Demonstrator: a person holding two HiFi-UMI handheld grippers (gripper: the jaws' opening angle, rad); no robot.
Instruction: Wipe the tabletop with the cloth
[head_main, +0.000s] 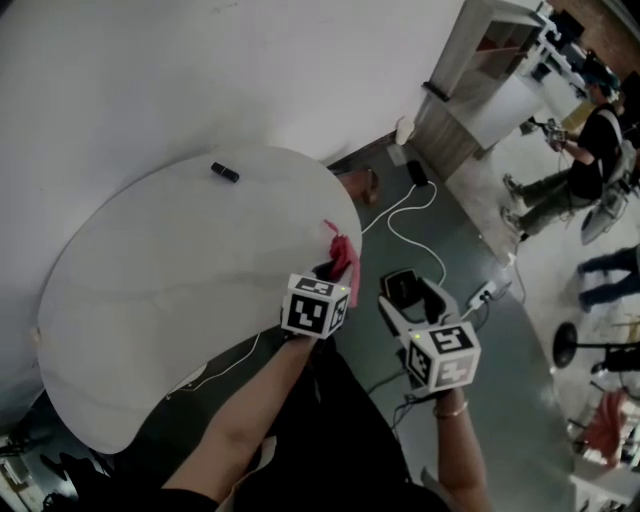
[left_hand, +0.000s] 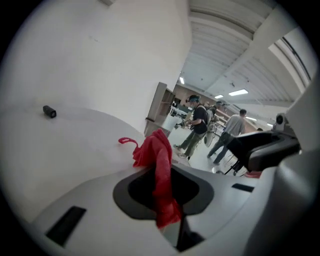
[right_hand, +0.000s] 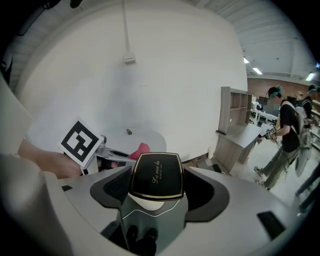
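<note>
- The left gripper (head_main: 333, 268) is clenched on the red cloth (head_main: 344, 256). Its two jaws pinch the cloth tight.
- The cloth is all bunched up. One part sticks out past the jaws and one part hangs back between them.
- A thin red loop (left_hand: 127, 141) pokes out from the side of the cloth.
- The cloth is at the right edge of the white counter (head_main: 150, 280). I cannot tell if it touches the top.
- The counter is round at its ends and sits against a white wall (head_main: 200, 60).
- A small black thing (head_main: 225, 172) lies on the counter near the wall. It is well apart from the cloth.
- The right gripper (head_main: 403, 292) is grasping a black box with a gold edge (right_hand: 156, 176). The box sits right between its jaws.
- The right gripper is off the counter, over the grey floor (head_main: 470, 230), just beside the left gripper.
- Each gripper has a cube with black and white squares on it. One shows here (head_main: 318, 305).
- A white cable (head_main: 400, 228) snakes across the floor past the counter.
- A pale shelf (head_main: 485, 60) stands by the wall, further off.
- A person in dark clothes (head_main: 585, 160) stands far off on the right.
</note>
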